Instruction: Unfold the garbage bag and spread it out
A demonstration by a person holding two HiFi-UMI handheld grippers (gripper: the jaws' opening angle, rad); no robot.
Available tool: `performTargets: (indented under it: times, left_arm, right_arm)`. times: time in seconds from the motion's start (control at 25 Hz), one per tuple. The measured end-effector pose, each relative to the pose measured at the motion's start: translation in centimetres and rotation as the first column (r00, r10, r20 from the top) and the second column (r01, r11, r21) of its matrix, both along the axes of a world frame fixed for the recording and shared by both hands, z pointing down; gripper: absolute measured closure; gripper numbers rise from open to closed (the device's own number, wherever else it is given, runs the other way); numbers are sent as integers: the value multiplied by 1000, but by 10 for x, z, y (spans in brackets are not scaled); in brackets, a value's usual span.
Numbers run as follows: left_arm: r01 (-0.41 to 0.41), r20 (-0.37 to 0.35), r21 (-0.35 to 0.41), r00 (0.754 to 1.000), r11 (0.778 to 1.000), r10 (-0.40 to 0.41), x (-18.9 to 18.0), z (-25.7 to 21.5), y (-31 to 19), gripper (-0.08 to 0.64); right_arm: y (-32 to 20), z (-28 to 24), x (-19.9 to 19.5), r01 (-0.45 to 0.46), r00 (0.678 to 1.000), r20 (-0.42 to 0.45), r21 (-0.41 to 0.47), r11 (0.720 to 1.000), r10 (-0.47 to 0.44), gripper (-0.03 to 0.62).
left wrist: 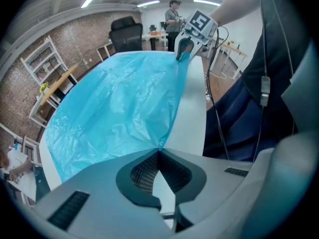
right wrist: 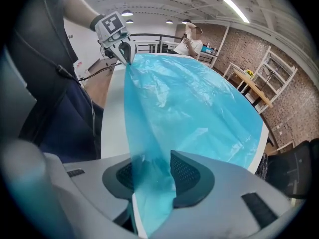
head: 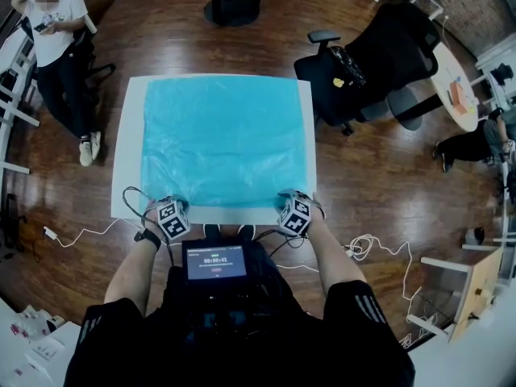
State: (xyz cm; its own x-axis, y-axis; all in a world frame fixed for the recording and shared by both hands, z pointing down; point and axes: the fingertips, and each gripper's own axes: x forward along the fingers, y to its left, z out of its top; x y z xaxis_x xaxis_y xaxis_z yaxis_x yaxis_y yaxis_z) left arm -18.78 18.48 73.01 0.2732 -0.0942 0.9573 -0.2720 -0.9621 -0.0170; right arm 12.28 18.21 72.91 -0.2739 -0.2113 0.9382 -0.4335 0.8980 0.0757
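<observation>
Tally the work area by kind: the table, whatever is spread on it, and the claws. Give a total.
White table: 1
Blue garbage bag: 1
Claws: 2, the left claw and the right claw
Total: 4

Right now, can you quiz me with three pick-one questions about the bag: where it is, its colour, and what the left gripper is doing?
1. Where does the garbage bag lie?
A) in a bin
B) on the white table
C) on a sofa

2. What colour is it?
A) blue
B) black
C) yellow

3. What is the left gripper doing?
A) open and empty
B) holding a cup
C) shut on a bag corner

Answers:
1 B: it is spread over the tabletop.
2 A: the film looks blue in every view.
3 C: its jaws meet on the corner.
</observation>
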Motion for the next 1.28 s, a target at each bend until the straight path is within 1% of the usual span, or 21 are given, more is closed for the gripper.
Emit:
performTargets:
  times: [0.2,0.4,0.48,0.52,0.76,0.84,0.92,0.96,1.08,1.2,1.28]
  left_arm:
    - [-2,12,-20,1000,1000,2,-5,9,1,557]
    - [-2,10,-26,1000,1000,3,-4,13,2,555]
    - [0,5,-26,1000,1000,0,-3,13,2,555]
    - [1,3,-27,1000,1000,-1,-2,13,2,555]
    - [-2,-11,-32,1000,999,2,-1,11,1,555]
    - [0,-15,-35,1000,999,0,-1,12,2,555]
    - [3,-18,-37,1000,999,-4,-2,12,2,555]
    - [6,-21,-38,1000,999,-7,-2,12,2,555]
    - [17,-31,-41,999,999,-18,-1,11,2,554]
    - [32,-39,-45,999,998,-34,-1,11,2,551]
    - [34,-39,-43,999,998,-36,-1,10,3,551]
  right_arm:
    - [-3,-10,-1,-55,998,38,-29,998,56,384]
    - [6,-14,3,-59,996,67,-46,997,62,373]
    - [7,-23,5,-70,994,81,-39,997,73,373]
    - [7,-28,7,-76,993,85,-34,997,79,359]
    - [6,-56,21,-133,984,119,-3,991,133,359]
    - [3,-70,22,-153,978,146,18,988,149,359]
    - [-6,-90,19,-194,962,203,38,980,182,359]
    - [-13,-101,17,-222,949,240,46,974,204,359]
    - [-37,-128,12,-322,896,339,54,945,286,358]
    - [-54,-125,8,-402,855,366,17,916,368,358]
    - [-58,-113,-2,-418,848,350,-22,908,398,358]
